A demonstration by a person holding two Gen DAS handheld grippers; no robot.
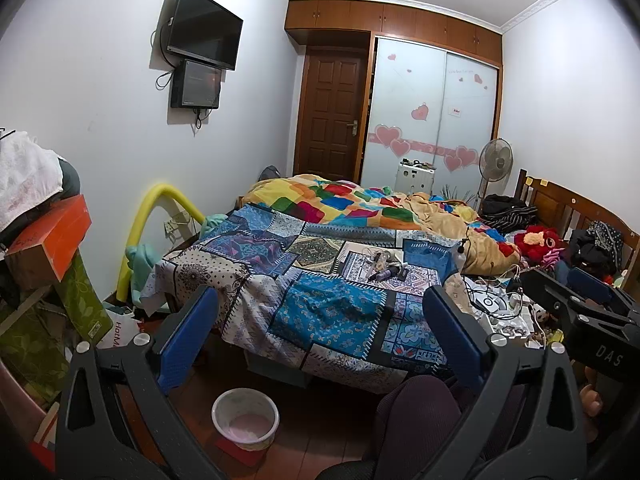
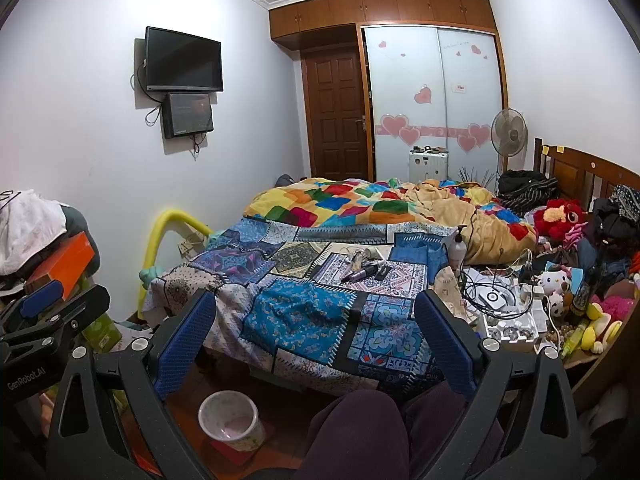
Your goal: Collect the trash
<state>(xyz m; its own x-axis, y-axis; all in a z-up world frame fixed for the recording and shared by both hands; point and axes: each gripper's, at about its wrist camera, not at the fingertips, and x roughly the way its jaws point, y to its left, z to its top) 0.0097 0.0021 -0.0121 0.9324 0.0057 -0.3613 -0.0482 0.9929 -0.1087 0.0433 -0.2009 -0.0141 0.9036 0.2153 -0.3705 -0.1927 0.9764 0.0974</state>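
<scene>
"DAS" is showing on the right gripper (image 1: 592,300) body. "GenRobot.AI" is showing on the left gripper (image 2: 44,304) body. "HotM" is showing on a white bag (image 1: 120,330) below the orange box (image 1: 60,240).

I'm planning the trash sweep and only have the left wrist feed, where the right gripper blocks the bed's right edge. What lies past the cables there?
Observer: A Hello Kitty plush sits just right of the cable tangle.
Operator: Any bottles near it?
Observer: Yes, a dark bottle stands upright right of that plush.
Operator: Is the right gripper carrying anything?
Observer: No. The right gripper has its jaws wide open with nothing between them.
</scene>
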